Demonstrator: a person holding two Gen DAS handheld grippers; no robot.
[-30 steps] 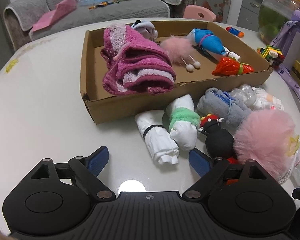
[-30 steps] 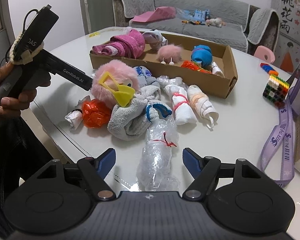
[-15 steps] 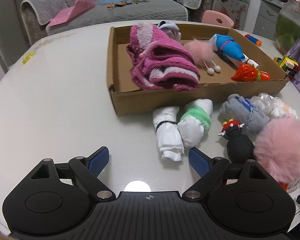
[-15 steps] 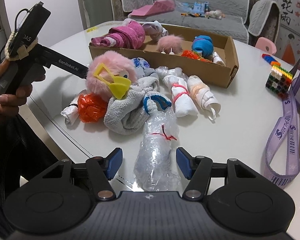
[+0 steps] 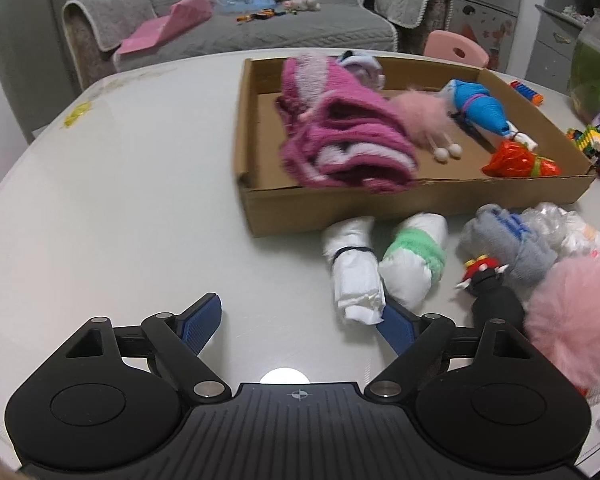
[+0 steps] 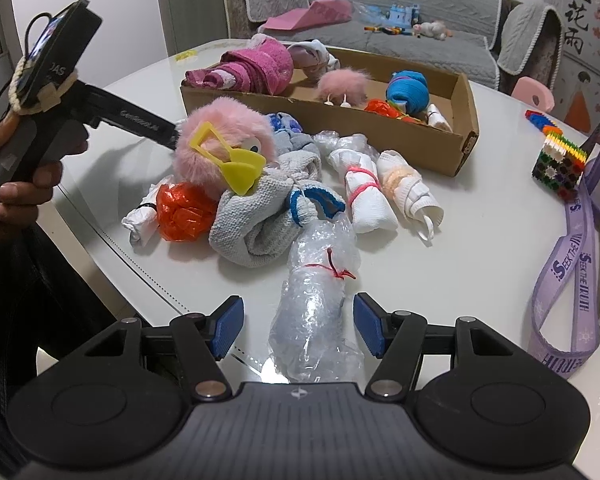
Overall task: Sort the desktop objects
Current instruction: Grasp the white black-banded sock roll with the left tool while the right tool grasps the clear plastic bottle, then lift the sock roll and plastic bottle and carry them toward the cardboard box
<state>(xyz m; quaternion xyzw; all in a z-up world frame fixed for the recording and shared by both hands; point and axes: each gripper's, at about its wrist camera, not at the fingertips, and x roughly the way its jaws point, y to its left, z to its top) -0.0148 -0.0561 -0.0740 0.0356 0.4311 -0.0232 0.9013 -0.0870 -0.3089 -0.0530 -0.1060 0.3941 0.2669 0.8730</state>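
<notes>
Clear bubble-wrap bundle (image 6: 316,312) with red tie lies at near edge of white tabletop (image 6: 480,248), between spread blue pads of right gripper (image 6: 299,330); pads not touching it. Left gripper (image 5: 300,324) also spread wide, holding nothing; white roll with black band (image 5: 354,276) just beside its right pad. Cardboard box (image 5: 416,204) at far side of tabletop holds magenta towel (image 5: 340,136), blue roll (image 5: 480,108), orange bundle (image 5: 516,164).

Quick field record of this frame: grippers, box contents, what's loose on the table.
left gripper: open, empty, over bare table
right gripper: open, astride the clear plastic bundle, not clamped
cardboard box: magenta towel, small pink pompom, blue roll
loose on table: big pink pompom, grey sock bundle, white rolls
</notes>
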